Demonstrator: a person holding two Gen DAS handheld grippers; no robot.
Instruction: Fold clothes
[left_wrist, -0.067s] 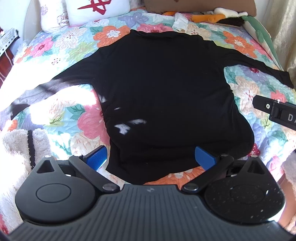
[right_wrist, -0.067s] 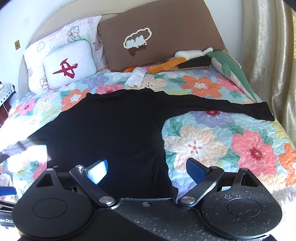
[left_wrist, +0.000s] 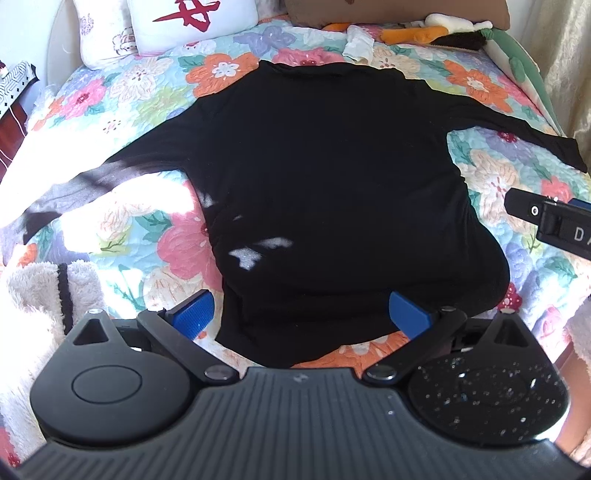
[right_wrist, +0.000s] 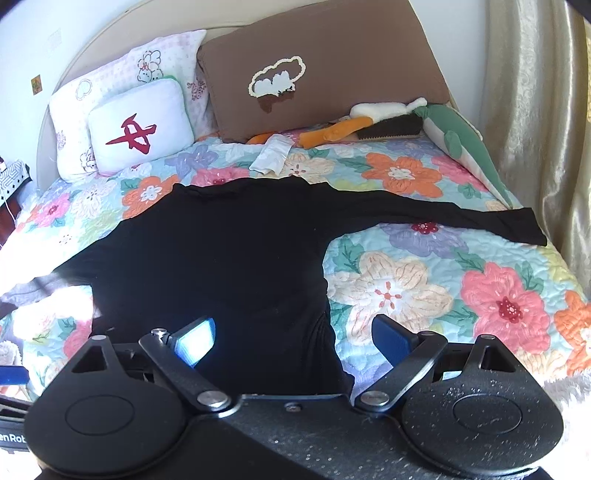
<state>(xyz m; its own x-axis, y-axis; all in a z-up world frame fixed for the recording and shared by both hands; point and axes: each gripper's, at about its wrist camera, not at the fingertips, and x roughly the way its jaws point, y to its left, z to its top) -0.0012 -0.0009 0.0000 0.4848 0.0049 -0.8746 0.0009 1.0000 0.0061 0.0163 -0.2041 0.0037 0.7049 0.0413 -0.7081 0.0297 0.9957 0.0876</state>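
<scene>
A black long-sleeved shirt (left_wrist: 325, 177) lies spread flat on the floral bedspread (left_wrist: 122, 236), neck toward the pillows, both sleeves stretched out sideways. It also shows in the right wrist view (right_wrist: 221, 266). My left gripper (left_wrist: 301, 317) is open and empty, hovering over the shirt's lower hem. My right gripper (right_wrist: 293, 338) is open and empty above the shirt's lower right side; part of it (left_wrist: 554, 225) shows at the right edge of the left wrist view.
Pillows (right_wrist: 136, 125) and a brown cushion (right_wrist: 325, 74) stand at the headboard. Plush toys (right_wrist: 388, 125) and a small white cloth (right_wrist: 271, 157) lie near them. A fluffy white blanket (left_wrist: 33, 291) sits at the bed's near left. A curtain (right_wrist: 535, 110) hangs on the right.
</scene>
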